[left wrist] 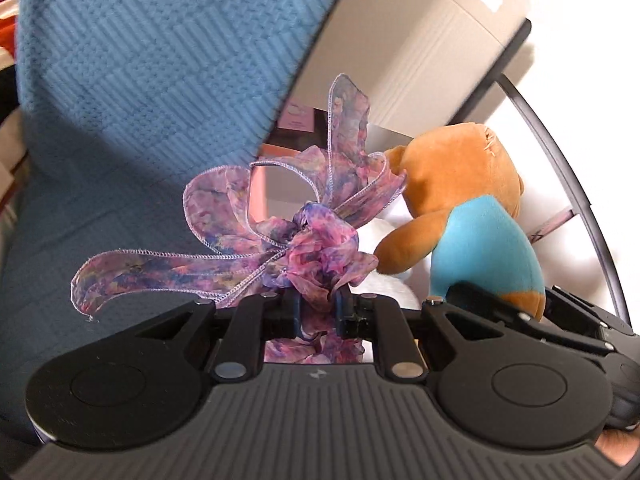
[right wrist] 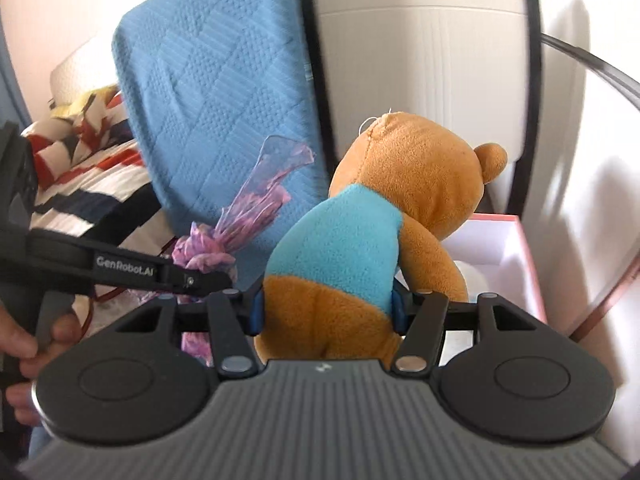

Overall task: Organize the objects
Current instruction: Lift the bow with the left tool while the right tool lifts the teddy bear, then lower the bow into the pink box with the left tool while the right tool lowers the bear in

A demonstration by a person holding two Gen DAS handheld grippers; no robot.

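Observation:
My left gripper [left wrist: 317,304] is shut on a purple and pink floral scarf [left wrist: 280,232], bunched at the fingers with loose ribbons fanning up and left. The scarf also shows in the right wrist view [right wrist: 240,216], with the left gripper [right wrist: 208,280] coming in from the left. My right gripper [right wrist: 326,308] is shut on a brown teddy bear with a turquoise shirt [right wrist: 360,240], held upright by its lower body above a pink-edged box [right wrist: 532,264]. In the left wrist view the bear [left wrist: 472,220] is to the right, with the right gripper [left wrist: 480,302] below it.
A blue quilted cushion [right wrist: 224,80] stands upright at the left. A white appliance with dark edges [right wrist: 420,60] rises behind the box. A striped red, white and navy blanket [right wrist: 88,168] lies far left. A thin dark curved bar [left wrist: 560,152] arcs at the right.

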